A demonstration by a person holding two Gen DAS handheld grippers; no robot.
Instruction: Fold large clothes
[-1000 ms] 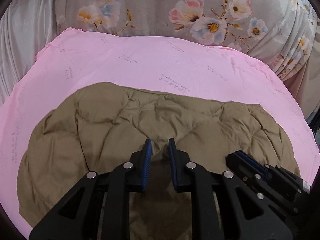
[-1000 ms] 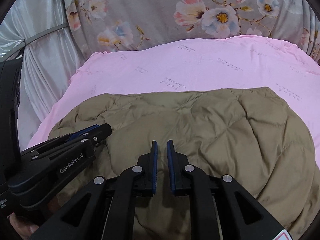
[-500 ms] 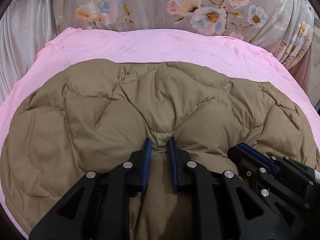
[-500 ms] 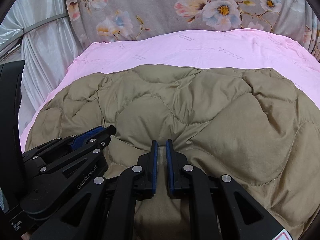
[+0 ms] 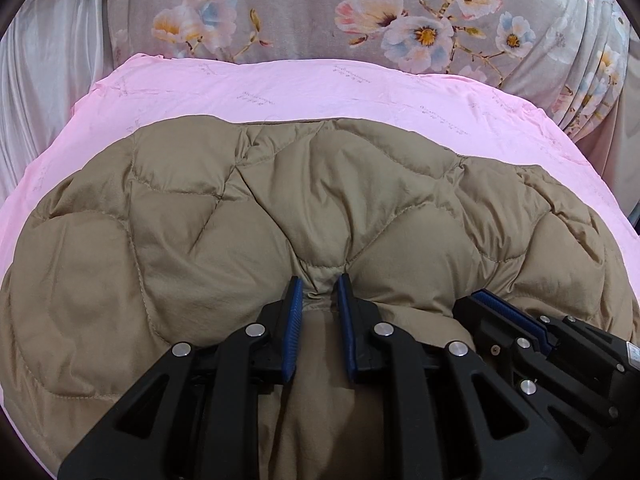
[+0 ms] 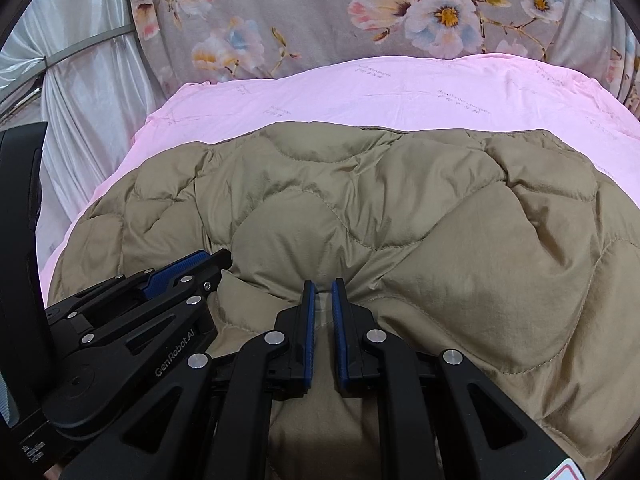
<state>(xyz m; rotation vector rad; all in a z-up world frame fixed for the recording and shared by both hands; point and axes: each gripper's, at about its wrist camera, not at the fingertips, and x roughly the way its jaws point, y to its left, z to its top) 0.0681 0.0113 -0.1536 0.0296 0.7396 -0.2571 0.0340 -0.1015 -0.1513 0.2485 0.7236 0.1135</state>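
A tan quilted puffer coat (image 5: pixel 320 208) lies spread over the pink sheet (image 5: pixel 320 84), filling most of both views. My left gripper (image 5: pixel 319 286) is shut on a bunched fold of the coat's near edge, fabric pinched between its blue pads. My right gripper (image 6: pixel 323 290) is shut on another fold of the same edge, close beside it. In the left wrist view the right gripper (image 5: pixel 504 308) shows at the lower right. The right wrist view has the left gripper (image 6: pixel 188 268) at the lower left. The coat (image 6: pixel 400 220) puffs up ahead of both.
A grey floral curtain (image 5: pixel 380 12) hangs behind the bed. Pale silvery drapes (image 6: pixel 84 100) fall at the left, past the sheet's (image 6: pixel 400 92) edge. Bare pink sheet shows beyond the coat's far edge and along both sides.
Both grippers have carried the coat's edge forward and down, so the coat now covers far more of the sheet than a second ago. Little has moved over the last half second.
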